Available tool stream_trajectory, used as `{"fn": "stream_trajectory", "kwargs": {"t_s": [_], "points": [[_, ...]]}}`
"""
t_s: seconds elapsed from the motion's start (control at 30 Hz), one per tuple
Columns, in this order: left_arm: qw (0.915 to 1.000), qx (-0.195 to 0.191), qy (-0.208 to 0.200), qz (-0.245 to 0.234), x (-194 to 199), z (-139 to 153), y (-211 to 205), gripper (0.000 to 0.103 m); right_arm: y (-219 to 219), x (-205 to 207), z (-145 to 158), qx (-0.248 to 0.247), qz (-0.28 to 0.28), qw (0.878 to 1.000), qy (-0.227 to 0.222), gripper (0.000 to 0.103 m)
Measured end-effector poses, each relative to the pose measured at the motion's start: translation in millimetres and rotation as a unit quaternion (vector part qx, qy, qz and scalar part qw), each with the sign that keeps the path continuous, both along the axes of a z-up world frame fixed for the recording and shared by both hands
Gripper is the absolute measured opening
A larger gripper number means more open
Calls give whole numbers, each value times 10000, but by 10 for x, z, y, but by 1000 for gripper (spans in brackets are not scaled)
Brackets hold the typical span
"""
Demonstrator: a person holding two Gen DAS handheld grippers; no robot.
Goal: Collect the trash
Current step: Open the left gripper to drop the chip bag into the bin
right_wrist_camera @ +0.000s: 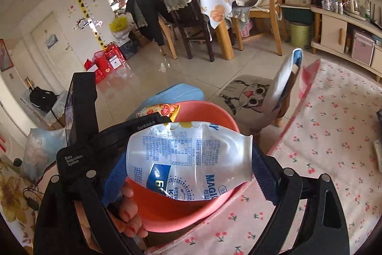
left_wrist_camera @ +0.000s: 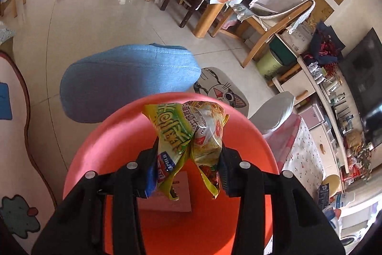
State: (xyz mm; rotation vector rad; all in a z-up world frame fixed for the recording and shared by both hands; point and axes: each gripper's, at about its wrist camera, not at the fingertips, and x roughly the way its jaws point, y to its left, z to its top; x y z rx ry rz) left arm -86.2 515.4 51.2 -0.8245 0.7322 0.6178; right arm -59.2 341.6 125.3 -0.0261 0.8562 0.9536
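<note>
A: Orange-red basin (left_wrist_camera: pixel 124 135) sits right under the left tongs (left_wrist_camera: pixel 188 173), which are clamped on a crumpled yellow-green snack wrapper (left_wrist_camera: pixel 183 135); it hangs over the basin's middle.

B: Right tongs (right_wrist_camera: pixel 188 159)?

A: Closed on a flattened white pouch (right_wrist_camera: pixel 191 159) with blue print, held over the basin's near rim. Bare fingers (right_wrist_camera: pixel 129 209) show at near left.

B: Surroundings?

A: Pink cherry-print cloth (right_wrist_camera: pixel 322 135) to the right, cat stool (right_wrist_camera: pixel 248 92) beyond, blue cushion (left_wrist_camera: pixel 124 80) on the far side.

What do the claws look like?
Both claws are black plastic with round silver bolts. The left claw and right claw have blue pads on their fingers. White print on the left one reads "Data Acquisition System" and "GenRobot.AI". Bare fingers show, no sleeve.
</note>
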Motion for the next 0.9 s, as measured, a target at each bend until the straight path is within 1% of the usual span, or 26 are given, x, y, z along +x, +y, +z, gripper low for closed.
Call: {"fn": "stream_trajectory", "kwargs": {"t_s": [0.07,0.13,0.17,0.2,0.23,0.3,0.4,0.47,0.53,0.57,0.6,0.67,0.77,0.8,0.83,0.9], "points": [[9999,-114,79,15,-2,-57,62,47,33,41,-58,-73,-122,9999,47,92],[9997,-258,35,-3,-9,-107,99,51,-40,96,-92,148,-259,9991,289,93],[9996,-268,53,-5,-1,-113,111,56,-99,124,-92,277,-339,9983,373,93],[9996,-262,41,3,-4,-117,94,58,-166,142,-87,359,-411,9976,423,94],[9998,-220,6,17,-19,-108,92,58,-216,168,-80,424,-488,9969,456,94],[10000,-30,-44,82,-37,-52,46,67,-358,205,-52,513,-648,9954,480,94],[9994,206,-252,118,-44,39,-24,76,-539,207,10,530,-835,9943,387,94],[9985,342,-421,88,-37,92,-70,77,-644,182,37,442,-912,9945,260,94],[9967,461,-667,11,-39,154,-142,77,-746,120,51,263,-982,9948,42,94],[9950,576,-811,-32,-39,196,-194,77,-790,85,55,150,-1014,9947,-95,94],[9927,722,-967,-85,-44,242,-255,80,-835,46,51,44,-1039,9943,-220,94],[9854,1068,-1306,-243,-31,351,-400,82,-916,-30,29,-163,-1088,9928,-467,94],[9727,1590,-1634,-440,2,480,-622,85,-1035,-103,-8,-378,-1120,9906,-684,94],[9682,1705,-1758,-508,20,510,-690,88,-1084,-128,-13,-425,-1140,9898,-739,94],[9639,1778,-1895,-581,32,539,-748,88,-1127,-136,-20,-449,-1162,9891,-783,94],[9580,1828,-2064,-795,52,577,-864,88,-1239,-145,-26,-465,-1221,9878,-842,94]]}}
